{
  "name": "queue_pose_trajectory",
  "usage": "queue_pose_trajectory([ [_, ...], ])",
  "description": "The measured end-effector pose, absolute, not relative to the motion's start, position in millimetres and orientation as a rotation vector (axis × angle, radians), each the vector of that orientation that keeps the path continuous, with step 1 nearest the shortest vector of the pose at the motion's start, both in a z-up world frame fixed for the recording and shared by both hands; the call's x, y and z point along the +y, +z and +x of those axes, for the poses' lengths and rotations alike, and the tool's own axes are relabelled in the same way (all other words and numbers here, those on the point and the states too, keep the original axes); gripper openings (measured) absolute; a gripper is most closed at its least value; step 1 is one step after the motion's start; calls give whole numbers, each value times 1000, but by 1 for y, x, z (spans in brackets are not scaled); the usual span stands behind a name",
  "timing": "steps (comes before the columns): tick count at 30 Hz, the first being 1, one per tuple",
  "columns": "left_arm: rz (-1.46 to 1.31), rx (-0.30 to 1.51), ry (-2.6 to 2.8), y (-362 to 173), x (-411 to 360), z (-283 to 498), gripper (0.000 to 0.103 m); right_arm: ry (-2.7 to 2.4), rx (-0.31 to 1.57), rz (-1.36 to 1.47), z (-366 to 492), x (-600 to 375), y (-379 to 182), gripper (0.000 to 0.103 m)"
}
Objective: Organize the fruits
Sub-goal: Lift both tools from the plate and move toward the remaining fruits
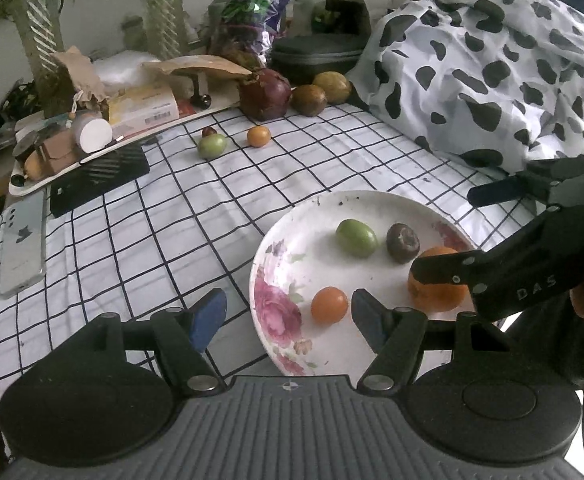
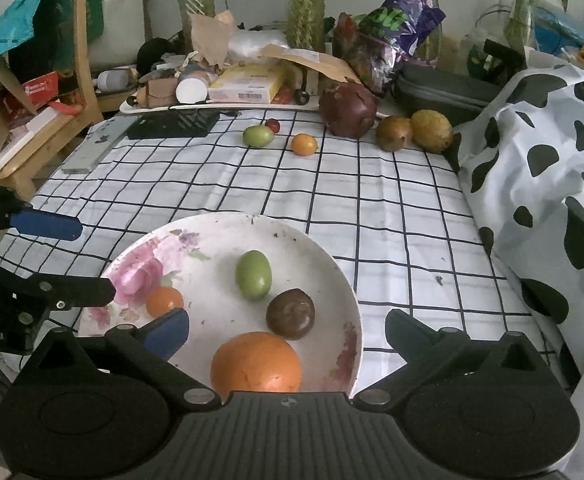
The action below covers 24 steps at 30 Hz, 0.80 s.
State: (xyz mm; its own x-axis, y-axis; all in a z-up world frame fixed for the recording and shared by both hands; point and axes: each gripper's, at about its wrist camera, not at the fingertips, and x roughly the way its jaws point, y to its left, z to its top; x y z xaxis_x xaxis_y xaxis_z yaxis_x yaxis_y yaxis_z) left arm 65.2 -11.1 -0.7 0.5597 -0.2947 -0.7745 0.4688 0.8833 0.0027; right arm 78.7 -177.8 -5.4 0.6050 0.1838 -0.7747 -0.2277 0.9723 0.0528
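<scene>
A floral white plate [image 2: 227, 228] sits on the checked cloth and holds a green fruit [image 2: 253, 274], a dark brown fruit [image 2: 290, 314], a big orange [image 2: 255, 364] and a small orange fruit [image 2: 163, 300]. My right gripper [image 2: 285, 330] hovers over the plate's near side, open wide, with the big orange between its fingers and untouched. My left gripper [image 1: 287, 316] is open at the plate's left rim [image 1: 259, 248], and the small orange fruit [image 1: 329, 304] lies just inside its right finger. Nothing is held.
At the far end of the cloth lie a green fruit [image 2: 257, 136], a small red one [image 2: 272, 125], a small orange one [image 2: 304, 144], a large dark red fruit [image 2: 348, 110] and two brownish fruits [image 2: 394, 134]. A cluttered tray [image 2: 211, 106], a phone [image 1: 21, 244] and a cow-print cloth [image 2: 552, 160] border the area.
</scene>
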Motion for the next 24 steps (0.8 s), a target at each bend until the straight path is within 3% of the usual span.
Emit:
queue_pose_trajectory([
  [24, 191, 823, -453, 7, -10, 91, 68, 222, 876, -83, 98, -171, -9, 103],
])
